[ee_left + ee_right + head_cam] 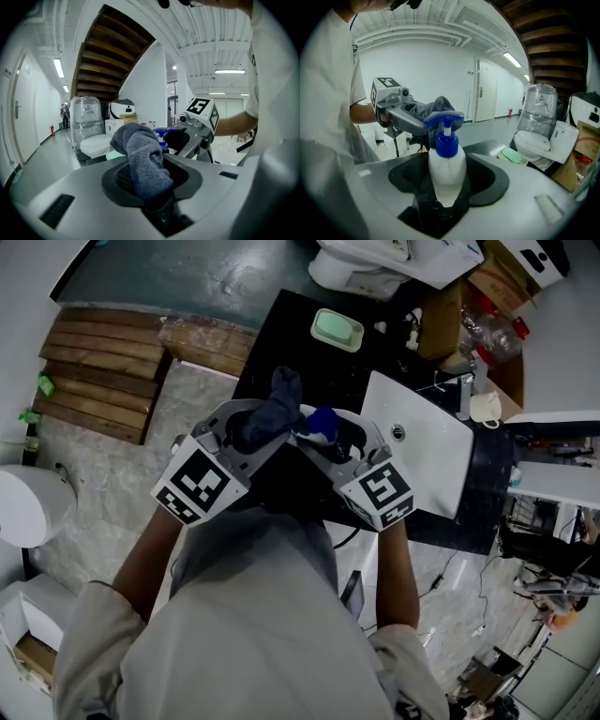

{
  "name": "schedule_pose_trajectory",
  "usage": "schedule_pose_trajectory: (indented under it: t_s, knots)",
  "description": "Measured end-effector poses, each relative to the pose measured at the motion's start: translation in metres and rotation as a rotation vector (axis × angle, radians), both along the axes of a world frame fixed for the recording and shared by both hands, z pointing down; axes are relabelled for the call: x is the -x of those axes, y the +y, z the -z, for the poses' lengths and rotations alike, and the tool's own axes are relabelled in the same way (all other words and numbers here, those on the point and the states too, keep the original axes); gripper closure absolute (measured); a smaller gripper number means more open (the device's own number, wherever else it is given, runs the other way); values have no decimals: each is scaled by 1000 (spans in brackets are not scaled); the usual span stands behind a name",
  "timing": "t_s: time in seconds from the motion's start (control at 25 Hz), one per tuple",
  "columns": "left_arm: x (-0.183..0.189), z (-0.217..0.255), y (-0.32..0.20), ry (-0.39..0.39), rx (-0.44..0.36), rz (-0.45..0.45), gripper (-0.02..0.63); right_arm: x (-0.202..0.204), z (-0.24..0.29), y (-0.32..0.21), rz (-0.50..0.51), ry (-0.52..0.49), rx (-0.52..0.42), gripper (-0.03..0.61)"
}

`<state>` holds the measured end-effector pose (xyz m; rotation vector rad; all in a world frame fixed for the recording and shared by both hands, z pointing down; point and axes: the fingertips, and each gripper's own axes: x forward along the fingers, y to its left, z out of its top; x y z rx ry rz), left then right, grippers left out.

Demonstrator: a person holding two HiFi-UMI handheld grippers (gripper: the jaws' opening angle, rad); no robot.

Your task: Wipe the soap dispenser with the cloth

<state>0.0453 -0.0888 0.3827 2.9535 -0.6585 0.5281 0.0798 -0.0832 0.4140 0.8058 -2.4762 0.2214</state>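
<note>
While snug between the right gripper's (446, 187) fingers (488, 179), a white, blue-pumped soap dispenser (447, 166); grey cloth (143, 159) tight in the left gripper's (150, 187).

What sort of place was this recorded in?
Probably a bathroom mock-up or fittings storeroom inside a large hall, not a home: a white basin set in a dark counter, a plastic-wrapped toilet standing loose, cardboard boxes and an open wooden staircase.

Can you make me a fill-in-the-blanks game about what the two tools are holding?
The left tool grips a gray ____. The right tool grips a white soap ____. Its pump is colored ____.
Missing words: cloth, dispenser, blue.
</note>
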Motion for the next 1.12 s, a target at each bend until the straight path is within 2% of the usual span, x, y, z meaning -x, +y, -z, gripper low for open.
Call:
schedule_pose_trajectory:
  t_s: [0.24,0.68,1.12]
  knots:
    - [1,-13,3,-22,17,-2,505,0,0,1,0,1,-1,334]
    - [3,-22,3,15,95,-3,505,0,0,0,3,-10,-3,333]
    - [2,-37,6,-15,131,-20,505,0,0,1,2,-22,0,333]
